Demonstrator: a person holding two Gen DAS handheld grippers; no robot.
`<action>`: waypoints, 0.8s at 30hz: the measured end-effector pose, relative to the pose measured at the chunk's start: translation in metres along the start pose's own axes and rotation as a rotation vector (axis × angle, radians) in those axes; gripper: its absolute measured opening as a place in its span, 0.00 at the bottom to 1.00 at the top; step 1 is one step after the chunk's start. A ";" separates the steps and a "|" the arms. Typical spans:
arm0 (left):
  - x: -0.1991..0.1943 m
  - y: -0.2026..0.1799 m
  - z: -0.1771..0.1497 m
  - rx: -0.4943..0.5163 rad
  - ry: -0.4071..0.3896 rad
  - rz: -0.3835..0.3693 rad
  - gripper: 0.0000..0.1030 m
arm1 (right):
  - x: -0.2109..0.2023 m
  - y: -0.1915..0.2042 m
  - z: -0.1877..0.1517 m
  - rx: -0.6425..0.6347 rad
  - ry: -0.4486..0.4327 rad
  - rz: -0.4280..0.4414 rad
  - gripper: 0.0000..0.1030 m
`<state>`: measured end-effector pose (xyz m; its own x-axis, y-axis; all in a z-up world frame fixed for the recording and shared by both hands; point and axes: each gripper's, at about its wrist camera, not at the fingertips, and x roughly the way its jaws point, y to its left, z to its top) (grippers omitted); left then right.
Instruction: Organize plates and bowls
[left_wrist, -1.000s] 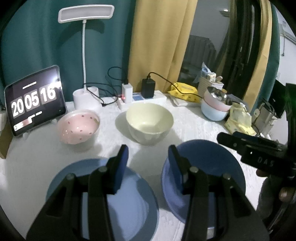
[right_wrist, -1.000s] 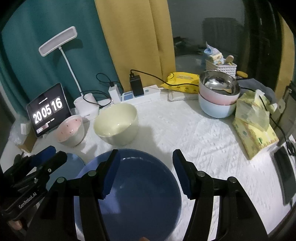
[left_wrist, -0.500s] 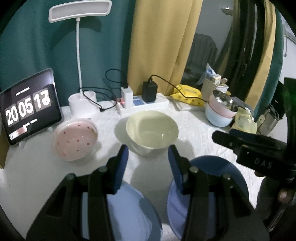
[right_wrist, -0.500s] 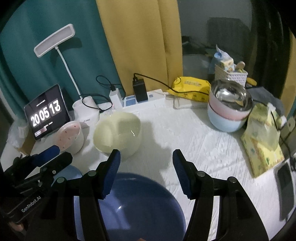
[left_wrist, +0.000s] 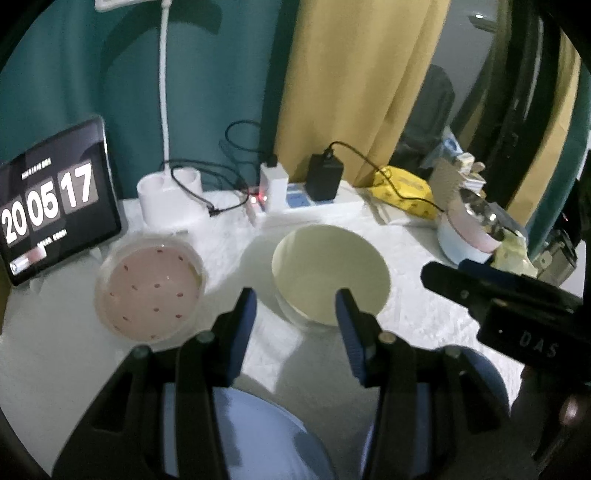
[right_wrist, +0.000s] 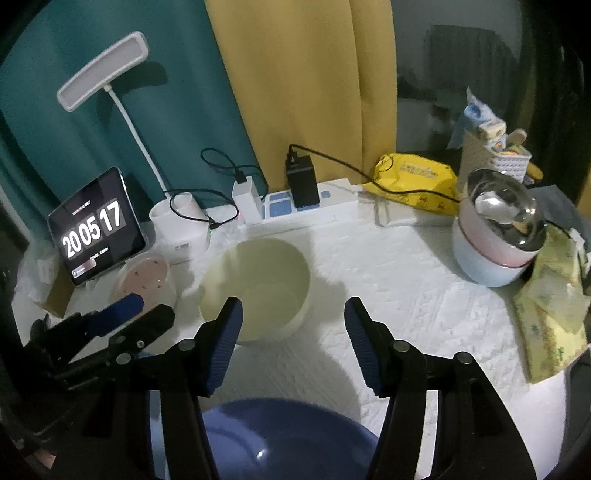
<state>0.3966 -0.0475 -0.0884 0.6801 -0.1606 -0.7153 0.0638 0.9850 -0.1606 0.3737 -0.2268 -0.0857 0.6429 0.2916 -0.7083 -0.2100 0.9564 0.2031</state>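
Observation:
A cream bowl (left_wrist: 330, 273) sits mid-table, also in the right wrist view (right_wrist: 256, 286). A pink dotted bowl (left_wrist: 149, 291) stands left of it, also in the right wrist view (right_wrist: 146, 280). A light blue plate (left_wrist: 266, 435) lies under my left gripper (left_wrist: 295, 317), which is open and empty above the table. A darker blue plate (right_wrist: 288, 439) lies under my right gripper (right_wrist: 293, 343), open and empty; this plate also shows in the left wrist view (left_wrist: 480, 384). The right gripper shows at the right of the left wrist view (left_wrist: 491, 291).
A clock tablet (right_wrist: 98, 230), a lamp base (right_wrist: 181, 229) and a power strip with chargers (right_wrist: 306, 206) line the back. Stacked bowls with a steel one on top (right_wrist: 496, 236), yellow packets (right_wrist: 413, 181) and tissue packs (right_wrist: 554, 306) sit at right.
Both grippers have risen and tilted up toward the back; the blue plates have slid lower in view and the two bowls appear nearer the middle. Both stay open.

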 end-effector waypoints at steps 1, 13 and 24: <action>0.004 0.001 0.000 -0.005 0.007 0.001 0.45 | 0.005 0.000 0.001 0.011 0.007 0.001 0.59; 0.048 0.008 0.004 -0.029 0.083 0.008 0.45 | 0.063 -0.010 0.001 0.099 0.131 -0.030 0.39; 0.078 0.013 0.004 -0.036 0.129 0.032 0.44 | 0.093 -0.007 -0.005 0.103 0.205 -0.002 0.33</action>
<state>0.4528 -0.0470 -0.1434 0.5817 -0.1380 -0.8016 0.0153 0.9872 -0.1588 0.4312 -0.2062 -0.1567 0.4780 0.2898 -0.8292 -0.1262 0.9569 0.2617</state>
